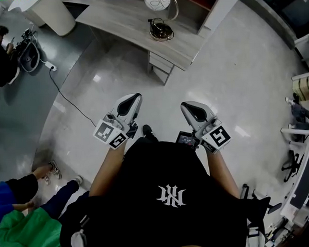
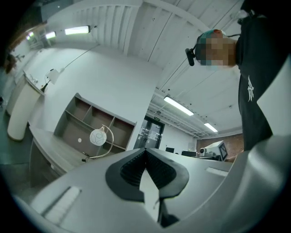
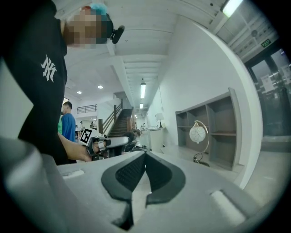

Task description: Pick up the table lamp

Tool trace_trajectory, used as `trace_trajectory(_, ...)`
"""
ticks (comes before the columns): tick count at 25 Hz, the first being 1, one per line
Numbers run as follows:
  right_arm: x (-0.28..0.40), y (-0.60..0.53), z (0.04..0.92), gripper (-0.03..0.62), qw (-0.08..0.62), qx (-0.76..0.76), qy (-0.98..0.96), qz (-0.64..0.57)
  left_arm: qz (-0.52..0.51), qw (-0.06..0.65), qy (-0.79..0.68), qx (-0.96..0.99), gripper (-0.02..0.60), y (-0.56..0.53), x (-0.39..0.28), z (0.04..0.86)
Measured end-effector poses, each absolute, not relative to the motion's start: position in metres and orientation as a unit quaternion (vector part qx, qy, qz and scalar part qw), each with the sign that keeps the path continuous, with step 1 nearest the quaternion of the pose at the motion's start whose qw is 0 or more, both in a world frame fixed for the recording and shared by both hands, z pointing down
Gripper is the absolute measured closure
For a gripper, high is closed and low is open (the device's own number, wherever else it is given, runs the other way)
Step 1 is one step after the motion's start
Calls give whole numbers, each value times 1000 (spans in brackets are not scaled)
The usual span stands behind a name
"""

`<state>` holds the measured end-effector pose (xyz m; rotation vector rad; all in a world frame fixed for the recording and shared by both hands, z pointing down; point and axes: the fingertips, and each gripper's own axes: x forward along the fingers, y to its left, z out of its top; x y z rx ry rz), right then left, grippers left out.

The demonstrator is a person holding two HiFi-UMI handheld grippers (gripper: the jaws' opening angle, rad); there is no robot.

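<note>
Tools, head view: holding left tool [image 1: 135, 98] and right tool [image 1: 190, 108] out ahead at waist height on bent forearms, well apart from the white globe table lamp with curved metal arm [image 1: 156, 0] standing on the grey wooden tabletop [image 1: 113, 19].

Left gripper view: holding left tool [image 2: 145, 154] pressed together, pinching nothing, judging the lamp [image 2: 97, 136] too far for opening.

Right gripper view: holding right tool [image 3: 145, 157] likewise pressed together and empty, pointing just left of the lamp [image 3: 198, 134].
</note>
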<state>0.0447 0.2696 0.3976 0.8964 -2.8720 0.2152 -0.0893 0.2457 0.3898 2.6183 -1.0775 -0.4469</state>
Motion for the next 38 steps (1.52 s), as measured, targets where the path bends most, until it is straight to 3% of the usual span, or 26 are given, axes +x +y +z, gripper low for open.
trace_trajectory(10, 45, 198, 408, 592, 60, 329, -939, 80, -175, 184, -303, 919, 580, 168, -91, 404)
trace_trajectory(21, 64, 94, 412, 591, 53, 301, -948, 88, -154, 188, -327, 913, 578, 64, -73, 426)
trace_trajectory(38, 123, -66, 412, 591, 37, 194, -973, 116, -22, 146, -425, 893, 578, -94, 4, 458)
